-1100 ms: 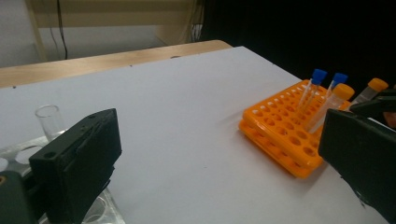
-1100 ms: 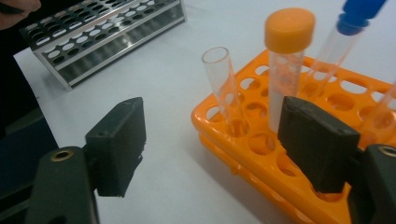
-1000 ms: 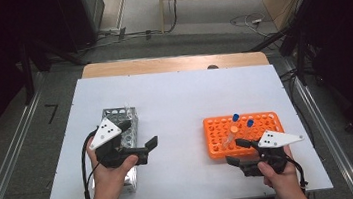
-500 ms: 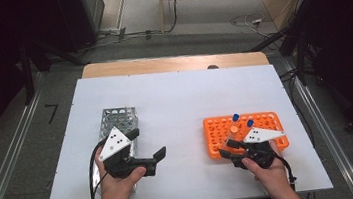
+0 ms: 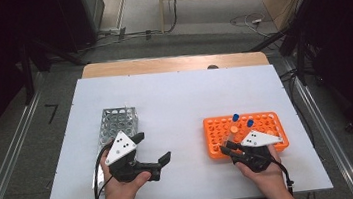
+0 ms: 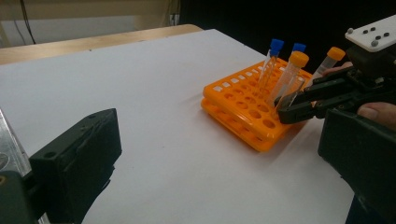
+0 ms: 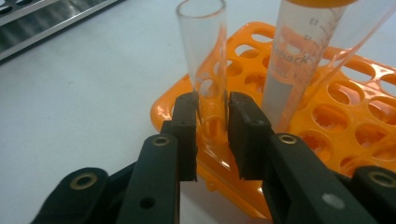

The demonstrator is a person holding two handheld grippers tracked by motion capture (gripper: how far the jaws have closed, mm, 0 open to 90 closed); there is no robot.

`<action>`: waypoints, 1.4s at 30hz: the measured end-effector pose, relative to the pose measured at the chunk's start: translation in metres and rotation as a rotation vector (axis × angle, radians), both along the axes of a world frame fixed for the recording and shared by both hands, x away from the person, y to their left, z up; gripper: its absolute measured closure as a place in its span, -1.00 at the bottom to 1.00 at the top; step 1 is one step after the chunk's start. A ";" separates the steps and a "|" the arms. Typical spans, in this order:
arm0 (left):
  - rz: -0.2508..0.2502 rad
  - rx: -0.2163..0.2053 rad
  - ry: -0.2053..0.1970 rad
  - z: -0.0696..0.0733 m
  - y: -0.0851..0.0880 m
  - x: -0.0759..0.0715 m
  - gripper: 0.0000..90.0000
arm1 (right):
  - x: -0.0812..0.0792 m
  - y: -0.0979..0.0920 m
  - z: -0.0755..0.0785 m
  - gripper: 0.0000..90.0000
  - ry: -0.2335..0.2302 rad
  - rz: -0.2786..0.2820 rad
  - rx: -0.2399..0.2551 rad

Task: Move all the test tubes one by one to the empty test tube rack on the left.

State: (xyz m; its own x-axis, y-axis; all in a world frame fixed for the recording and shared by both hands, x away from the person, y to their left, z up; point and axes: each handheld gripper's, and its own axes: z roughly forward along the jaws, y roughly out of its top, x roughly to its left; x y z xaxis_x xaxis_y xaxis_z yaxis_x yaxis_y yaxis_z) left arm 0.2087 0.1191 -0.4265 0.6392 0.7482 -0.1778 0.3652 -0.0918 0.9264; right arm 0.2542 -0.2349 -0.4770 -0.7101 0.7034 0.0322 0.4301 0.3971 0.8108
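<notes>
Between the right gripper's (image 7: 211, 135) flat black pads, which have just been closing, a clear round tube (image 7: 205, 70) stands gripped in the glossy orange rack (image 7: 327, 121). Left gripper (image 5: 153, 155) gapes wide, well apart, beside a metal mesh rack (image 5: 116, 121).

White tabletop (image 5: 179, 94), bare across the middle and far half, with a strip of wooden edge (image 5: 170, 63) along the far side and a small dark spot (image 5: 212, 67) on that strip. On the left half, a metal grid rack (image 5: 119, 120), lying lengthwise toward the far side, its cells looking empty. Aluminium rails (image 5: 10, 163) running along both sides of the table, down on the grey floor. Beyond the far edge, loose cables (image 5: 246, 21) trailing over the floor. Left of the table, a black mark (image 5: 52, 112) on the floor.
</notes>
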 end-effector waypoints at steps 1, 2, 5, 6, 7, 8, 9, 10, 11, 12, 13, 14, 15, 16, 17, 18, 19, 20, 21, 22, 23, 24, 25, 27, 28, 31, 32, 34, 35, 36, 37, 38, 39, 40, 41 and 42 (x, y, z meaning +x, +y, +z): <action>-0.001 0.000 -0.001 0.000 0.000 0.000 -1.00 | 0.000 0.000 0.000 0.60 -0.005 -0.004 -0.003; -0.003 0.000 -0.001 0.000 0.000 0.000 -1.00 | -0.001 0.001 0.000 0.61 -0.011 -0.007 -0.007; -0.002 0.002 -0.001 -0.001 -0.001 0.000 -1.00 | -0.001 0.001 0.000 0.62 -0.022 -0.005 -0.016; -0.003 0.001 0.000 -0.001 -0.001 0.000 -1.00 | -0.001 0.001 0.000 0.63 -0.021 -0.006 -0.014; -0.001 0.001 0.000 -0.001 -0.001 0.000 -1.00 | -0.001 0.001 0.000 0.63 -0.021 -0.005 -0.012; -0.002 0.003 0.000 -0.001 0.000 0.000 -1.00 | -0.001 0.000 0.001 0.63 -0.020 -0.003 -0.009; -0.004 0.003 0.001 -0.001 0.000 0.000 -1.00 | -0.001 -0.001 0.001 0.63 -0.021 -0.002 -0.007; -0.004 0.002 0.001 -0.001 0.000 0.000 -1.00 | -0.001 -0.001 0.002 0.63 -0.024 -0.001 -0.002; -0.004 -0.001 0.001 -0.001 0.000 0.000 -1.00 | -0.002 -0.002 0.004 0.63 -0.026 -0.001 0.002; -0.007 0.000 0.000 -0.001 0.000 0.000 -1.00 | -0.002 -0.002 0.005 0.63 -0.027 -0.002 0.009; -0.009 -0.001 0.001 -0.001 -0.001 0.000 -1.00 | -0.002 -0.003 0.007 0.63 -0.032 -0.003 0.015; -0.010 -0.001 0.001 -0.001 -0.001 0.000 -1.00 | -0.004 -0.005 0.013 0.63 -0.040 -0.006 0.032; -0.012 -0.005 0.002 -0.001 -0.001 0.000 -1.00 | -0.004 -0.005 0.013 0.63 -0.040 -0.006 0.032; -0.015 -0.004 0.001 -0.001 -0.002 -0.001 -1.00 | -0.004 -0.006 0.016 0.63 -0.046 -0.006 0.041; -0.017 -0.003 0.000 -0.001 -0.002 -0.001 -1.00 | -0.006 -0.009 0.021 0.63 -0.054 -0.008 0.058; -0.019 -0.001 0.000 -0.001 -0.002 -0.001 -1.00 | -0.006 -0.009 0.021 0.63 -0.054 -0.008 0.058; -0.020 -0.003 0.000 -0.001 -0.003 -0.001 -1.00 | -0.007 -0.009 0.024 0.63 -0.061 -0.006 0.064; -0.020 -0.003 0.000 -0.001 -0.003 -0.001 -1.00 | -0.008 -0.010 0.026 0.63 -0.064 -0.005 0.068; -0.022 -0.004 -0.002 -0.001 -0.003 -0.001 -1.00 | -0.009 -0.011 0.028 0.63 -0.066 -0.002 0.075; -0.025 -0.005 -0.002 0.000 -0.004 -0.001 -1.00 | -0.010 -0.011 0.029 0.63 -0.067 0.002 0.080; -0.027 -0.003 0.000 0.000 -0.004 -0.001 -1.00 | -0.011 -0.011 0.030 0.63 -0.065 0.006 0.085; -0.030 -0.007 -0.001 0.000 -0.005 -0.002 -1.00 | -0.012 -0.010 0.032 0.63 -0.065 0.012 0.088; -0.036 -0.007 -0.001 0.000 -0.006 -0.002 -1.00 | -0.013 -0.009 0.032 0.63 -0.064 0.021 0.093; -0.044 -0.013 -0.001 0.000 -0.008 -0.002 -0.98 | -0.016 -0.006 0.033 0.63 -0.059 0.040 0.097; -0.051 -0.015 -0.001 0.001 -0.010 -0.002 -0.98 | -0.017 -0.005 0.033 0.63 -0.057 0.049 0.095; -0.073 -0.021 -0.002 0.001 -0.013 -0.003 -0.95 | -0.021 0.002 0.034 0.63 -0.050 0.083 0.096; -0.081 -0.020 -0.002 0.001 -0.015 -0.003 -0.93 | -0.023 0.005 0.034 0.63 -0.049 0.093 0.096; -0.098 -0.025 -0.001 0.002 -0.018 -0.004 -0.90 | -0.025 0.010 0.034 0.64 -0.045 0.113 0.093; -0.101 -0.020 -0.006 0.002 -0.020 -0.005 -0.87 | -0.026 0.013 0.034 0.64 -0.044 0.123 0.092; -0.094 -0.008 -0.008 0.003 -0.023 -0.006 -0.81 | -0.028 0.015 0.034 0.64 -0.041 0.132 0.093; -0.094 -0.004 -0.008 0.003 -0.026 -0.007 -0.72 | -0.029 0.018 0.033 0.64 -0.041 0.141 0.090; -0.102 -0.009 -0.005 0.003 -0.028 -0.007 -0.68 | -0.030 0.020 0.033 0.64 -0.038 0.148 0.088; -0.114 -0.013 -0.001 0.003 -0.030 -0.008 -0.63 | -0.030 0.023 0.033 0.64 -0.037 0.158 0.086; -0.125 -0.012 0.000 0.003 -0.033 -0.008 -0.59 | -0.031 0.025 0.032 0.64 -0.035 0.165 0.085; -0.137 -0.009 0.001 0.003 -0.036 -0.009 -0.54 | -0.032 0.028 0.032 0.64 -0.034 0.171 0.084; -0.152 -0.008 0.000 0.003 -0.038 -0.009 -0.49 | -0.033 0.030 0.031 0.64 -0.032 0.180 0.081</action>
State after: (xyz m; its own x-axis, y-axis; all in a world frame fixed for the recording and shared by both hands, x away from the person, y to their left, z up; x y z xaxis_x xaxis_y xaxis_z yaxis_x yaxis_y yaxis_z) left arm 0.1993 0.0807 -0.4232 0.7448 0.6416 -0.1836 0.3479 -0.1385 0.9272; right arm 0.2217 -0.2045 -0.4457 -0.8260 0.5606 0.0589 0.3313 0.3984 0.8553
